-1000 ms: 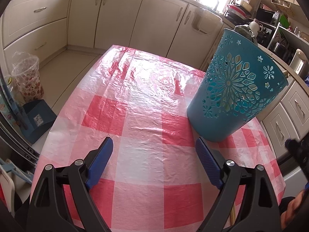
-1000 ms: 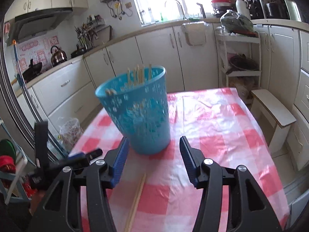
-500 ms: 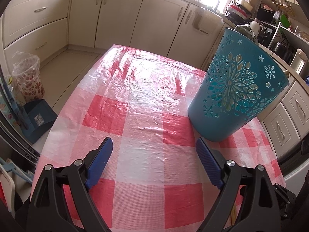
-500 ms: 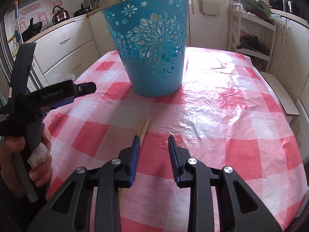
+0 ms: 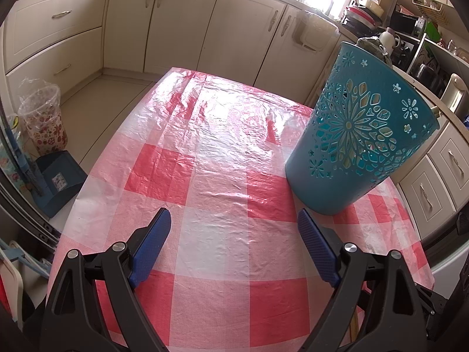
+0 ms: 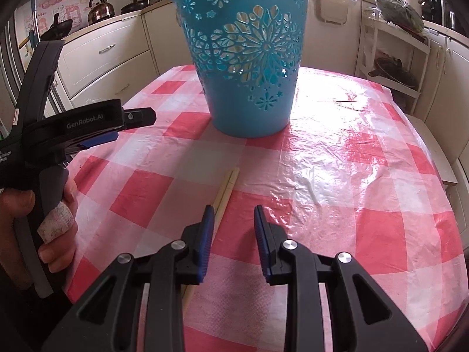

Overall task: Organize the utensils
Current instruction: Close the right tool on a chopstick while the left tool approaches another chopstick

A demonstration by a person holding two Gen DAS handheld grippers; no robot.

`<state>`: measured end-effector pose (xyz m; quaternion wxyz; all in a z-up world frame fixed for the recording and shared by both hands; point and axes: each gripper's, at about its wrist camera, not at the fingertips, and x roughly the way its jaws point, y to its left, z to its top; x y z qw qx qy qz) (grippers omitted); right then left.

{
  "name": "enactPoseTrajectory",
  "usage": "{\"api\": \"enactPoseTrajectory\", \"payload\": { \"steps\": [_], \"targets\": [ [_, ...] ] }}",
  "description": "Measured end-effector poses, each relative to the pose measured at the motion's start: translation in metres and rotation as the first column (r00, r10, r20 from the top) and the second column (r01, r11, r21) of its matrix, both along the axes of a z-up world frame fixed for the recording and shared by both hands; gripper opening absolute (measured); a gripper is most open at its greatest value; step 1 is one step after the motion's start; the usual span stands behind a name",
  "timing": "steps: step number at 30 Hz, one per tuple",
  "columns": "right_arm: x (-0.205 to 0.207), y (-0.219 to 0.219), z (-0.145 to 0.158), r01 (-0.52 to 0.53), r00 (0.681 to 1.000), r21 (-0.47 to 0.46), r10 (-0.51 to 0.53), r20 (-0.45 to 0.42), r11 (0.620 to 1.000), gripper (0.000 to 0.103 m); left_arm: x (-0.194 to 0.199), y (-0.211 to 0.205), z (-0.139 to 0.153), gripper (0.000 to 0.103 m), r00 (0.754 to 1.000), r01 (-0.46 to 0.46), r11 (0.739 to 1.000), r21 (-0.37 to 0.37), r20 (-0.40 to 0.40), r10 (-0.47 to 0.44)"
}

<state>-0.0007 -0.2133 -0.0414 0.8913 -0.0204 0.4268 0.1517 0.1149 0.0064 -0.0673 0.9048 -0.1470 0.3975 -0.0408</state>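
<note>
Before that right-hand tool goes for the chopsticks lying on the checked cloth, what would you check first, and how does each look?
1. Chopsticks lying loose on the cloth: ok.
2. Right gripper jaws astride the chopsticks: not ok, the sticks run under the left jaw.
3. Jaws empty: ok.
4. Bucket upright, top open: ok.
5. Left gripper out of the way, open and empty: ok.
6. Room left in the bucket: cannot tell.

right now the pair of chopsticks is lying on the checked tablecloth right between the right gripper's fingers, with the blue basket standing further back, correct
Not quite. In the right wrist view the pair of chopsticks lies on the checked tablecloth just outside the right gripper, beside and under its left finger, not between the fingers. The gap holds only cloth. The blue basket does stand further back.
</note>
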Motion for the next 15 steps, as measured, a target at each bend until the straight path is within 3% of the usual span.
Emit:
{"api": "enactPoseTrajectory", "payload": {
  "steps": [6,12,15],
  "targets": [
    [0.001,0.005,-0.003,-0.005,1.000,-0.033,0.005,0.000,0.999,0.025,0.000,0.000,-0.001,0.084,1.000,0.000,1.000,0.001,-0.002,0.000],
    [0.004,-0.003,-0.002,0.020,1.000,-0.050,-0.020,-0.007,0.999,0.010,-0.001,-0.005,0.001,0.084,1.000,0.009,1.000,0.023,0.002,-0.009],
    [0.005,-0.011,-0.001,0.047,0.999,-0.045,-0.047,-0.014,0.998,0.009,-0.014,-0.025,0.008,0.084,0.997,0.082,0.995,0.062,-0.006,-0.081]
  ]
}}
